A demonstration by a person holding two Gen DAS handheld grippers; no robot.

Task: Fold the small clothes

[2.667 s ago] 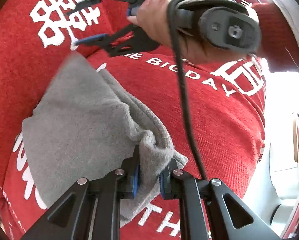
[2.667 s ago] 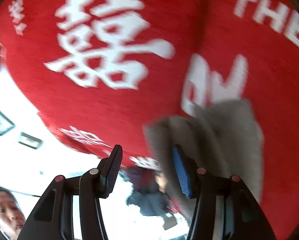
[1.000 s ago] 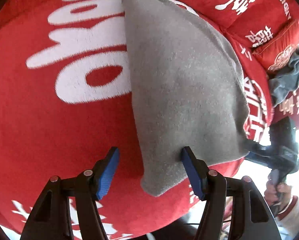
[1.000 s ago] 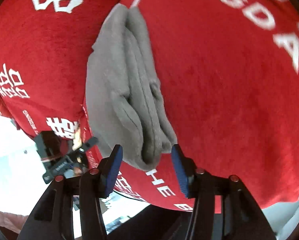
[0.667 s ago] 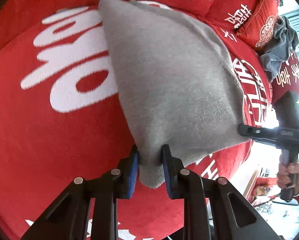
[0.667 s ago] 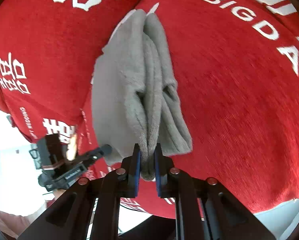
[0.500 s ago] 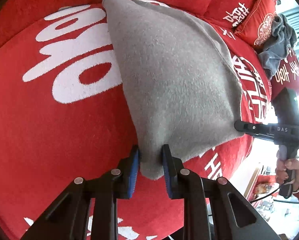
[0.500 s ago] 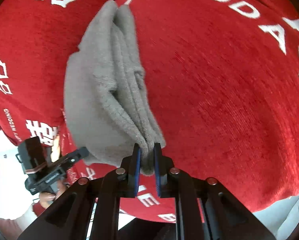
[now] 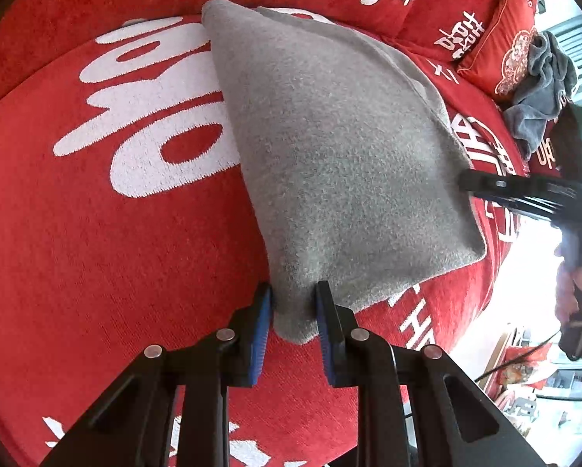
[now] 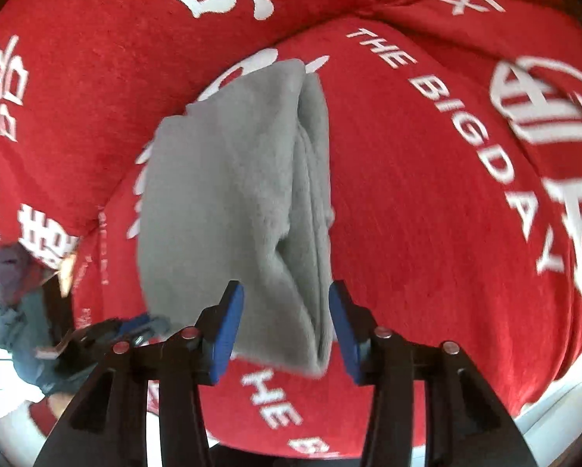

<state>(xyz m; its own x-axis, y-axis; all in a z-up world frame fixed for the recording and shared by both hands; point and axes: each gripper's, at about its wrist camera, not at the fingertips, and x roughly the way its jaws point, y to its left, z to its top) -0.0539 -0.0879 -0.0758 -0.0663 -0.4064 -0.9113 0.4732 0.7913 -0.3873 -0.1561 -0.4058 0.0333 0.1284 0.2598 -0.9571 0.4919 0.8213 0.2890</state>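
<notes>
Left claw (image 9: 291, 313): yours pinches the folded grey fleece cloth's (image 9: 341, 163) near corner.
Right claw (image 10: 285, 329): jaws just parted, cloth loose between.
Risk: fold may slump open.

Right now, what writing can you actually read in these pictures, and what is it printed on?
"THE BIGDAY": white letters on the red cover, right wrist view.
"THE": white, at the cover's near edge, below the grey cloth.
"XI": white, at the top of the cover; the rest is cut off.
Large white Chinese characters: on the cover and the red cushion; I can't read them.
Small white lettering at the cover's left edge: too blurred.
</notes>
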